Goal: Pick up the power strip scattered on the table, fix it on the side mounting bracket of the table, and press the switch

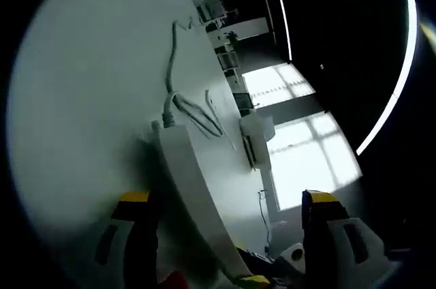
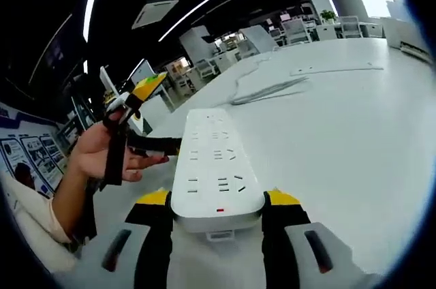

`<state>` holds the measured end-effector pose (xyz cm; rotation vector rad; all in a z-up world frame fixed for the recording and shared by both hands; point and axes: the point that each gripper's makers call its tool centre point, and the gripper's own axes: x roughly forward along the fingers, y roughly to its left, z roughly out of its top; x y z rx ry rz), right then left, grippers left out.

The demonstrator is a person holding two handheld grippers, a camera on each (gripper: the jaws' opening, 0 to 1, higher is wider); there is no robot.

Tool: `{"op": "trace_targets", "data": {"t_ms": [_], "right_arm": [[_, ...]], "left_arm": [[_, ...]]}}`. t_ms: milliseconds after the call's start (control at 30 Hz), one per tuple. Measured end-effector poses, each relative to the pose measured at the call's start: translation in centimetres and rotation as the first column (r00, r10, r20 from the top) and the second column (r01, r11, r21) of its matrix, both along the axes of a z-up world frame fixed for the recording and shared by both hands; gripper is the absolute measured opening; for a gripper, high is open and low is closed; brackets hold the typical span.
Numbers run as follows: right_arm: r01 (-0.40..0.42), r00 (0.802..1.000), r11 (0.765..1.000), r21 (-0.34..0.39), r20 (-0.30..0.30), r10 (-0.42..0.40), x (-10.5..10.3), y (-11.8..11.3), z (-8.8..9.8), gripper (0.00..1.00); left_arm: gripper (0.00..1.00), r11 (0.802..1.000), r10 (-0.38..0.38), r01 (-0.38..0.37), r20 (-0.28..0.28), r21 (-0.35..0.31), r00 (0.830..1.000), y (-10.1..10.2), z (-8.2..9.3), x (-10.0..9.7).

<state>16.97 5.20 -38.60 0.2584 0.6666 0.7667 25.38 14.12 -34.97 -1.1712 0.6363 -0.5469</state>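
Jaws of your right gripper (image 2: 218,210) clamp the near end of the long white plastic power strip (image 2: 214,166), sockets facing up, its small red switch (image 2: 219,210) right between the yellow-tipped fingers. You hold the strip just above the white table (image 2: 340,139), its white cable (image 2: 262,88) trailing across the top. Your left gripper (image 1: 228,210) stands with jaws apart, the strip's edge (image 1: 194,187) running between them, untouched. Your bare hand (image 2: 102,153) holds that gripper at the left.
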Motion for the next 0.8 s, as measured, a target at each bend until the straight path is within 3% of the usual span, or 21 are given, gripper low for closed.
{"op": "trace_targets", "data": {"t_ms": [367, 800], "right_arm": [[-0.009, 1.000, 1.000, 0.004, -0.012, 0.009, -0.1, 0.2, -0.2, 0.47], [-0.030, 0.999, 0.998, -0.052, 0.010, 0.031, -0.1, 0.1, -0.6, 0.47]], "left_arm": [[0.90, 0.999, 0.015, -0.016, -0.005, -0.034, 1.000, -0.4, 0.2, 1.4], [0.88, 0.997, 0.026, -0.028, -0.023, -0.070, 0.999, -0.4, 0.0, 2.0]]}}
